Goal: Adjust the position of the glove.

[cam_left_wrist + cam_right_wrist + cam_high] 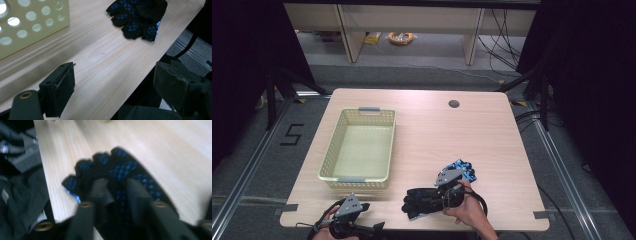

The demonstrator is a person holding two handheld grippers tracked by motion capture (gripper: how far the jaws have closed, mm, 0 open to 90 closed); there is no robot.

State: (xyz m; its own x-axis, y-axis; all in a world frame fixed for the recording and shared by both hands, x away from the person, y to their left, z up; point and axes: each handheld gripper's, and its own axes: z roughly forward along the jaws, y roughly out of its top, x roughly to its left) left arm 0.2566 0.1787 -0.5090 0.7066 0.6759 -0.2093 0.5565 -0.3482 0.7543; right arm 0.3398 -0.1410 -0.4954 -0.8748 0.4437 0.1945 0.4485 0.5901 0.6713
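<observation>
A black glove with blue dots (419, 200) lies flat near the table's front edge, its fingers pointing left. My right gripper (437, 196) is low over its cuff end. In the right gripper view the two jaws stand apart over the glove (117, 167), with dotted fabric showing in the gap, and the right gripper (117, 186) is open. A second glove, blue side up (466, 170), pokes out behind the right hand. My left gripper (371, 216) hovers at the front left edge, open and empty (117, 80), looking toward the black glove (135, 17).
A cream perforated basket (362, 180) stands empty on the left half of the table, and its wall (30, 22) is close to the left gripper. A round cable hole (454, 104) sits at the back right. Bare wood lies between the basket and the gloves.
</observation>
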